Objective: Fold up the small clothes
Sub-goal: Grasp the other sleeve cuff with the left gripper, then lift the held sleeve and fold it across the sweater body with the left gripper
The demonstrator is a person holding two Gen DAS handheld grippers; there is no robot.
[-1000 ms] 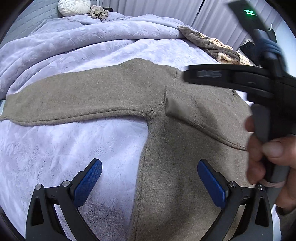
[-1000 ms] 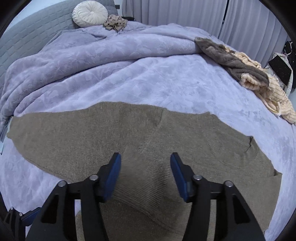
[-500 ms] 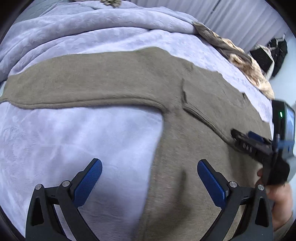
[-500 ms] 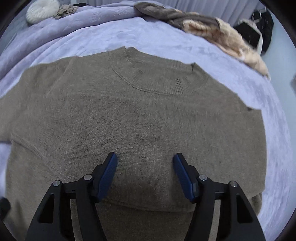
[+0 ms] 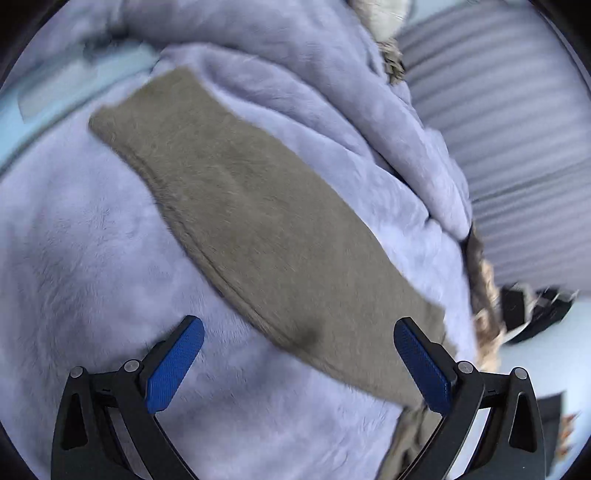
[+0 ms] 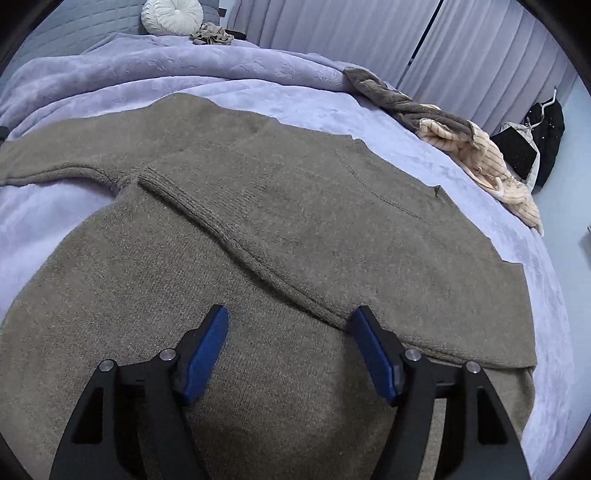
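A taupe knit sweater (image 6: 295,229) lies flat on the lilac bed cover, one sleeve folded across its body. My right gripper (image 6: 290,350) is open and empty, low over the sweater's body near the folded sleeve's cuff. In the left wrist view the other sleeve (image 5: 258,221) stretches out straight over the cover toward its cuff at the upper left. My left gripper (image 5: 299,365) is wide open and empty, just above this sleeve near the shoulder end. This view is motion-blurred.
A lilac quilt (image 6: 184,62) is bunched at the bed's far side, with a round white cushion (image 6: 171,16) behind it. A pile of brown and cream clothes (image 6: 461,147) lies at the right edge. Curtains (image 6: 443,44) hang beyond. A black bag (image 6: 517,151) stands at right.
The left gripper has swung left, from over the sweater's body to along the outstretched sleeve. The right gripper has drawn back and turned over the body. Both stay open.
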